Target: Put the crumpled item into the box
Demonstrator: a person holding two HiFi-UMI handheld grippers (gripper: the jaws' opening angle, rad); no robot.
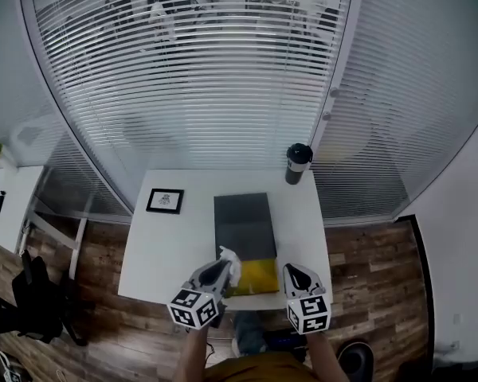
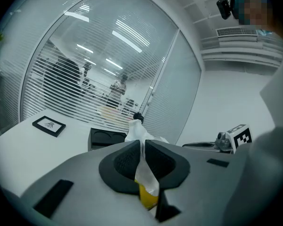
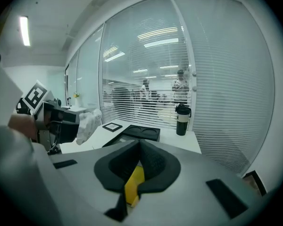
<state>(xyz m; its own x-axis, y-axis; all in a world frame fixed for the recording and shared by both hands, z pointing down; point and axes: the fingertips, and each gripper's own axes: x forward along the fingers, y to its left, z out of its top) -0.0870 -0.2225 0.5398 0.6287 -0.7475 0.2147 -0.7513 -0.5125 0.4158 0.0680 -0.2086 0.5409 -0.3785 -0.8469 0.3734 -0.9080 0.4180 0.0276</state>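
A white crumpled item is pinched between the jaws of my left gripper, above the table's front edge. In the left gripper view the crumpled item sticks up past the pads and hangs down behind them. A dark grey box lies flat mid-table, with a yellow part at its near end. The box sits just ahead of the left jaws. My right gripper hovers over the table's front right, its jaws together, and yellow shows beneath them. From the right gripper I see the box and the crumpled item.
A black tumbler stands at the table's far right corner. A small framed picture lies to the left of the box. Glass walls with blinds close off the far side. Wooden floor surrounds the table.
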